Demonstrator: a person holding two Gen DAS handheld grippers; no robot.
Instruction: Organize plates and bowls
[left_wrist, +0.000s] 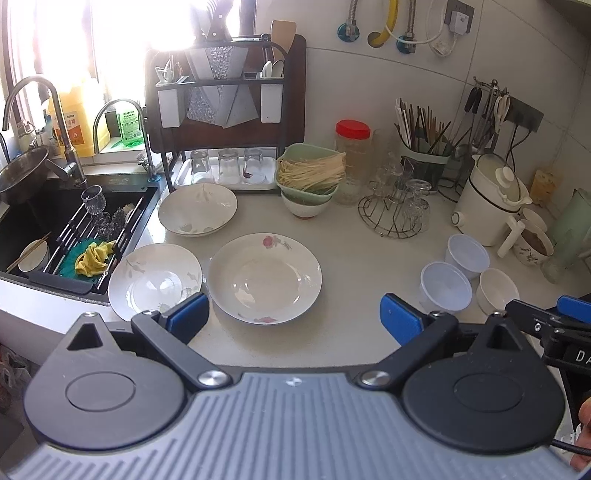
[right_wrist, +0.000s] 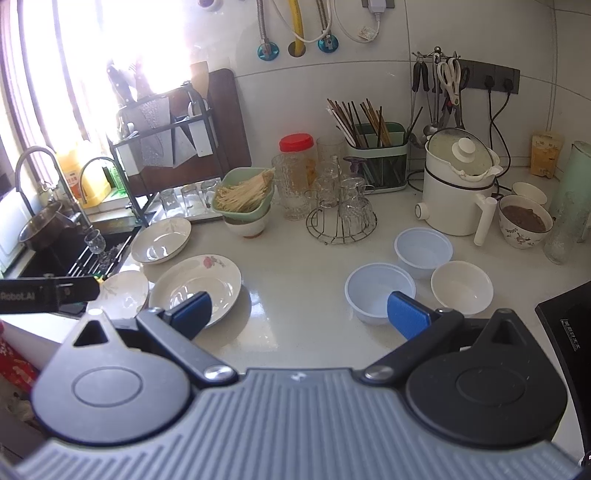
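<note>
A: White table (left_wrist: 351, 258), kitchen, sink (left_wrist: 22, 229) at its left end, window glare behind. Three plates on the left half: rose plate (left_wrist: 264, 277) nearest centre, leaf plate (left_wrist: 155, 280) touching its left rim, a third plate (left_wrist: 197, 214) behind them. None stacked.

B: Bowls?

A: Right half. Two pale plastic bowls (right_wrist: 380, 291) side by side, a white bowl (right_wrist: 461, 286) just beside them. Also separate.

B: Grippers?

A: Left gripper (left_wrist: 295, 317) hangs over the near edge, jaws spread wide, holding nothing; the rose plate sits between the blue pads. Right gripper (right_wrist: 297, 314) likewise spread and empty, above bare table between plates and bowls.

B: So which step?

A: Judged as the start: nothing gathered yet, first pick not made (both tools only hovering).

B: Next move?

A: Probably left goes for a plate rim. Plates lie flat, so one jaw must slip under the lip and the other press on top. Rose and leaf plates touch, so lift clear before stacking, or one will drag the other.
</note>
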